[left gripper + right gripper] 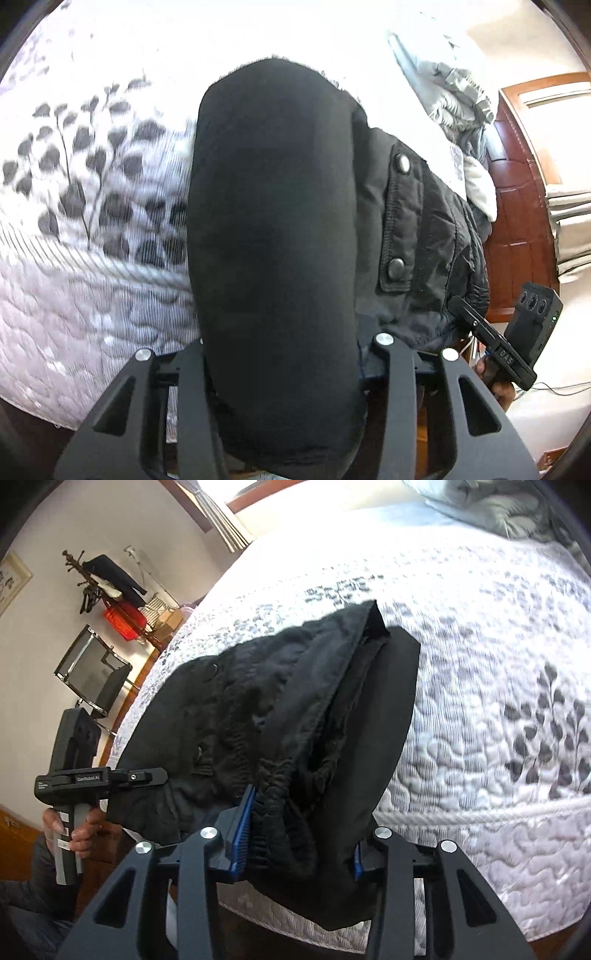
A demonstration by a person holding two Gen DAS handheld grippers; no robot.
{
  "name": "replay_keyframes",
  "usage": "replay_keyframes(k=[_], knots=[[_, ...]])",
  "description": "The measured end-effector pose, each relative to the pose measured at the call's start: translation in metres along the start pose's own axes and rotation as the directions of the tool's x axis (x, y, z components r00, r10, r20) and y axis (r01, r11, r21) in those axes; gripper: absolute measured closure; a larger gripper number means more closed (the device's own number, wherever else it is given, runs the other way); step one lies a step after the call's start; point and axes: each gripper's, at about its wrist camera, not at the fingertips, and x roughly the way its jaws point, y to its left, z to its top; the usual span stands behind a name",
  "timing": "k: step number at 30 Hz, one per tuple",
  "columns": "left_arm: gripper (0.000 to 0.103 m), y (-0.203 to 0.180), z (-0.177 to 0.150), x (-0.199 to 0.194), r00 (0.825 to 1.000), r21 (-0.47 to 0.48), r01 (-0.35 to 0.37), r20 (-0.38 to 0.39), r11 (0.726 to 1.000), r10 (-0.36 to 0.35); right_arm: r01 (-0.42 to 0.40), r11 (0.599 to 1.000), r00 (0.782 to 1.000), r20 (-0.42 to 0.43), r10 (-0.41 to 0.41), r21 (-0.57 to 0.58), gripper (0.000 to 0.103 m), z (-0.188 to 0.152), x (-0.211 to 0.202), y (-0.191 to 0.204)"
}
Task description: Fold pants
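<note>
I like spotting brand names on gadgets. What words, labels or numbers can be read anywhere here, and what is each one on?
"GenRobot.AI": on the left gripper, white print along its black body, right wrist view.
"DAS": on the right gripper, on its black body, left wrist view.
Small white print beside "GenRobot.AI" at that body's end: too small to read.
Framed picture on the wall: marks too blurred to read.
Pants and bedspread: no text.
</note>
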Motion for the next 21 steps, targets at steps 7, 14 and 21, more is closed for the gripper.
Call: replay_keyframes(k=[7,14,21], knots=[[0.063,-0.012,0.038,-0.021,0.997,0.021,-0.015,0.078,1.000,0.013,0.008,0.999,0.999,0.051,-0.005,-0.047,0.062,0.038,0.002,0.008],[0.063,-0.013,0.096,-0.019,0.987,0.021,-0.045,0.155,0.999,0.041,0.016,0.996,0.996,0.093,-0.008,-0.085,0.062,0.096,0.031,0.018],[0.062,0.019,0.132,0.004,0.988,-0.022,-0.071,0.137,0.997,0.073,-0.020,0.999,0.999,0.037,0.022,-0.048,0.062,0.130,0.081,-0.004]])
